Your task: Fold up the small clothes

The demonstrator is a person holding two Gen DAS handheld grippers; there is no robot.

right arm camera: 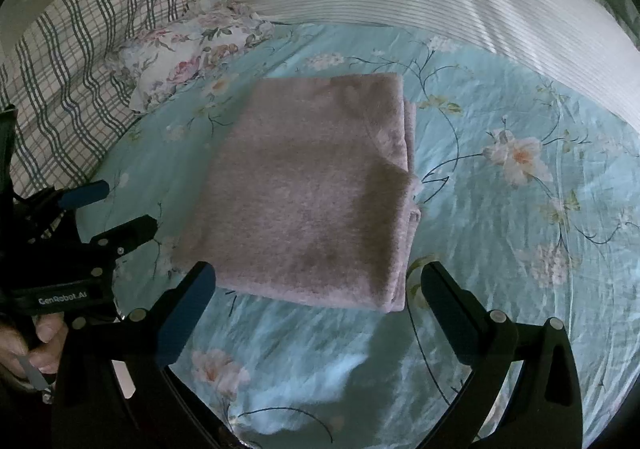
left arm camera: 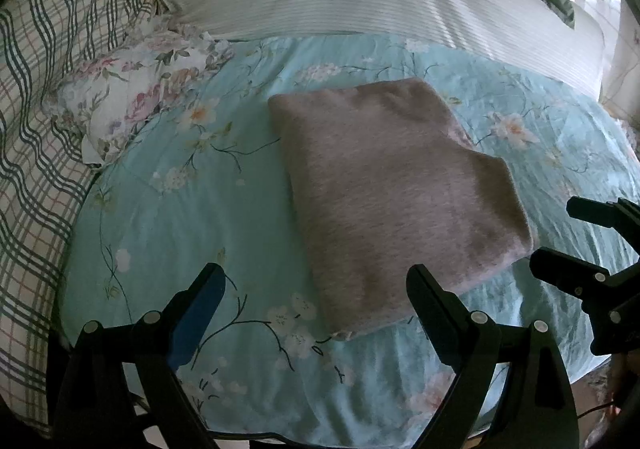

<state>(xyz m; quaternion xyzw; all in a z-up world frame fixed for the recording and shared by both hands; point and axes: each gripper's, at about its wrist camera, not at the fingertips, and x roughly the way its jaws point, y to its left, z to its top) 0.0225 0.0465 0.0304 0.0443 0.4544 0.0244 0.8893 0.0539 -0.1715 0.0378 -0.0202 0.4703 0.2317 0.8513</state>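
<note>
the pink garment (right arm camera: 316,193) lies folded in a thick rectangle on the floral bed sheet (right arm camera: 500,233), layered edges stacked along its right side. we judge the main risk to be a one-sided tug: it could slide the loose layers apart or drag the bundle across the smooth sheet. our left gripper (left arm camera: 316,309) and right gripper (right arm camera: 318,291) both hang with fingers spread and empty, just short of its near edge, seemingly not touching, though the fisheye blurs that gap.
</note>
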